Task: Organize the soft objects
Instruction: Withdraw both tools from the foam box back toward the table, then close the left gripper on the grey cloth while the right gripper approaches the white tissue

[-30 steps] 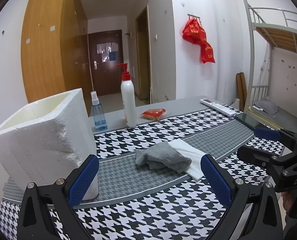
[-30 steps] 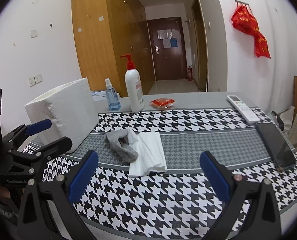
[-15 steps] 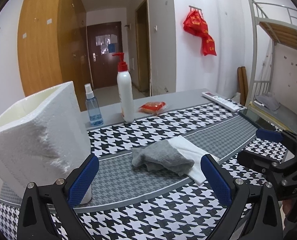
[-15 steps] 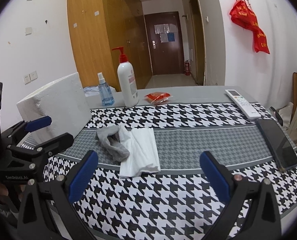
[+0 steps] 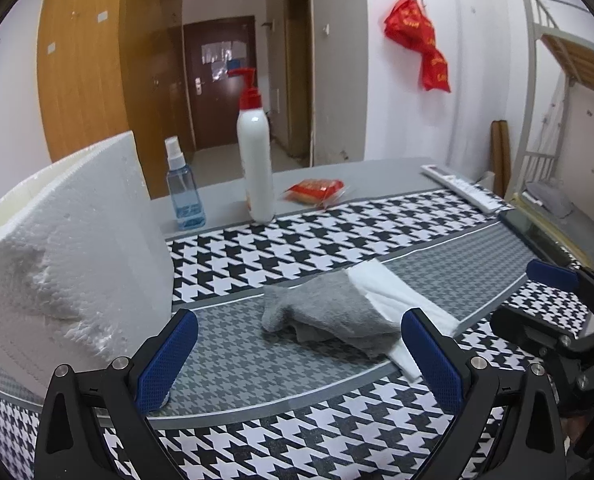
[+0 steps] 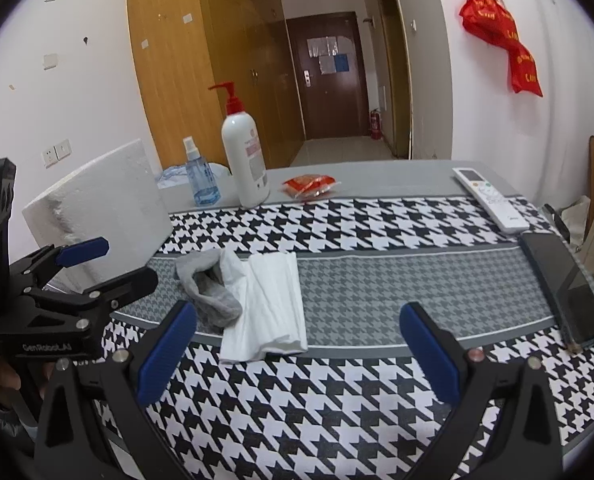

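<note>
A crumpled grey sock lies on the houndstooth table mat, partly on top of a folded white cloth. Both also show in the right wrist view: the grey sock and the white cloth. A white foam box stands at the left, open at the top. My left gripper is open and empty, just in front of the sock. My right gripper is open and empty, near the front edge, right of the cloth.
A white pump bottle, a blue spray bottle and a red snack packet stand at the back of the table. A white remote and a dark phone lie at the right.
Both grippers have moved forward and a little lower towards the sock and cloth. Both stay open. The sock and cloth have not moved.
</note>
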Demonstrator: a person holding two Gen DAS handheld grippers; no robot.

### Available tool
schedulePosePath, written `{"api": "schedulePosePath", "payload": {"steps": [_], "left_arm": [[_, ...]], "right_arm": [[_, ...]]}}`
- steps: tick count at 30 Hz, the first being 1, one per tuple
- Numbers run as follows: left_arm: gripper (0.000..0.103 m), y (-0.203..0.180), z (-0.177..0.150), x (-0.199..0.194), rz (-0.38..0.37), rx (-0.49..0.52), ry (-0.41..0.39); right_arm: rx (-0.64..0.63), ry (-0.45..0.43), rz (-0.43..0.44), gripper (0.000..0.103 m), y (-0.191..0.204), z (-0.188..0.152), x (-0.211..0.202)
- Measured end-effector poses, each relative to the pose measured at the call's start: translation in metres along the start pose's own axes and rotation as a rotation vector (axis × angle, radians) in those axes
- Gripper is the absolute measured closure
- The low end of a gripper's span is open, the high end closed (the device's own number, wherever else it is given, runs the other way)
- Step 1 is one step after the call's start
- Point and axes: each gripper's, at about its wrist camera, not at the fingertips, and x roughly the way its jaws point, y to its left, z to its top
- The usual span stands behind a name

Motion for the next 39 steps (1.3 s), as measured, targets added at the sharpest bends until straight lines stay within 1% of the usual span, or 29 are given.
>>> {"api": "schedulePosePath", "payload": {"steps": [3,6,16,34,39], "left_arm": [[0.001,-0.003,0.002,0.007,0.011,-0.001,0.017],[0.001,-0.008,0.003,0.010,0.034,0.010,0.014],[0.001,-0.021,0.009,0.022,0.023,0.009,0.036],[0.001,-0.018,0.009,0.038,0.015,-0.043,0.091],[0.004,-0.017,0.008,0.040,0.025,-0.040,0.108]], "right_arm": [[0.000,0.014,0.003,0.000,-0.003,-0.001,0.005],[-0.001,0.022,0.007,0.000,-0.007,0.000,0.008],[-0.011,0.046,0.015,0.000,-0.018,0.004,0.014],[-0.023,0.055,0.025,0.000,-0.024,0.008,0.017],[-0.025,0.062,0.025,0.000,-0.024,0.007,0.020]]}}
